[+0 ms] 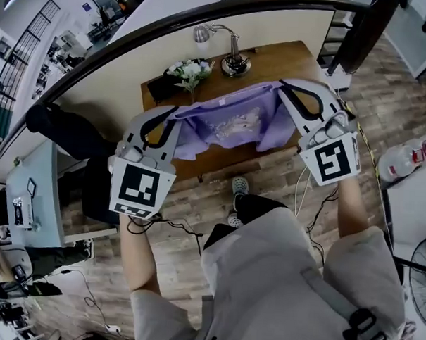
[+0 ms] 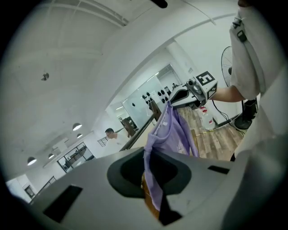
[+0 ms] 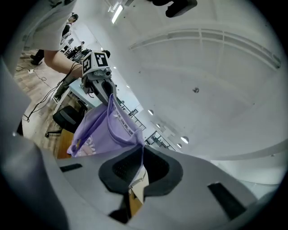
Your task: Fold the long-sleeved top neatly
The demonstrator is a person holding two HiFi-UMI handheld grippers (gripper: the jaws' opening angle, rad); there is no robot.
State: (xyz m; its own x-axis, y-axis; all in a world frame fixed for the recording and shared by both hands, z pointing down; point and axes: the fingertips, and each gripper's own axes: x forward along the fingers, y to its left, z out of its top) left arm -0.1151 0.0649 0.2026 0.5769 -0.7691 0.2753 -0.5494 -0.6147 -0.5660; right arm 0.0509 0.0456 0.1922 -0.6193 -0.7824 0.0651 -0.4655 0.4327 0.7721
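Wood of a warm brown makes up the bench (image 1: 274,59), which stands just below a dark curved rail (image 1: 205,17). Along the bench's far side are a chrome lamp (image 1: 229,50), white flowers (image 1: 190,71) and a black tray (image 1: 160,89). The lilac long-sleeved top (image 1: 226,120) hangs above the bench's near half, stretched between the two grippers. Whether its lower edge touches the wood cannot be told. The left gripper (image 1: 174,115) is clenched on one upper edge of the fabric, and the right gripper (image 1: 281,84) is clenched on the other. Pale plank floor (image 1: 197,200) carries loose cables. A black office chair (image 1: 92,189) and a light desk (image 1: 39,200) stand at the left, a fan (image 1: 420,270) and a water bottle (image 1: 404,160) at the right. The gripper views show a white ceiling with round lights.
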